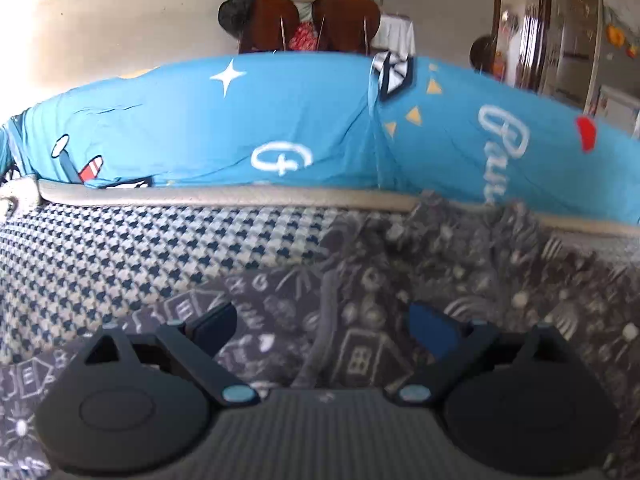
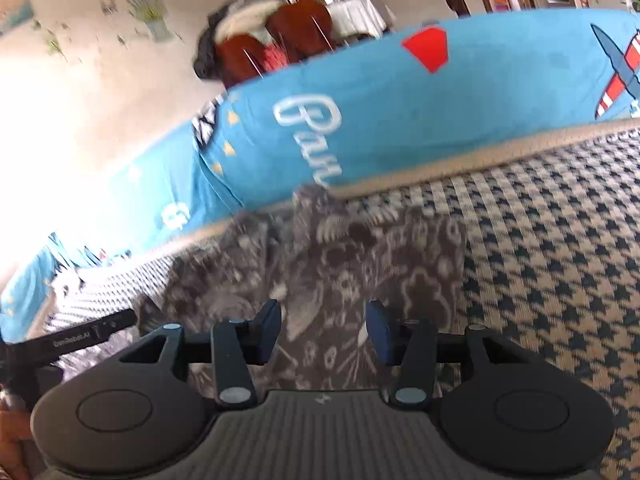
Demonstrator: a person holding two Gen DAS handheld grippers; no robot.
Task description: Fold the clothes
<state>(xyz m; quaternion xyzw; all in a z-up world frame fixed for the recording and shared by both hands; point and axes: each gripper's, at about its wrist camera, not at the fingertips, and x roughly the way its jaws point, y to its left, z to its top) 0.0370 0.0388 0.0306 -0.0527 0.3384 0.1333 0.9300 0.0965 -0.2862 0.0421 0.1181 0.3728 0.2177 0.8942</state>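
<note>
A dark grey garment [image 1: 360, 280] printed with white doodles lies crumpled on a houndstooth-patterned surface [image 1: 120, 248]. My left gripper [image 1: 320, 326] hovers just over the garment with its jaws wide apart and nothing pinched; the cloth lies flat beneath them. In the right wrist view the same garment [image 2: 340, 264] runs from the back edge down toward me. My right gripper [image 2: 323, 330] is partly open above it. Cloth shows in the gap, and the pads do not press on it. A black bar of the other gripper [image 2: 92, 334] pokes in from the left.
A bright blue cover [image 1: 280, 120] with white lettering and plane prints rises behind a beige piped edge [image 1: 240, 196]; it shows in the right wrist view too as the blue cover [image 2: 400, 100]. Beyond stand brown chairs [image 1: 304, 20] piled with clothes, and a doorway [image 1: 520, 20]. Houndstooth surface [image 2: 560, 248] spreads to the right.
</note>
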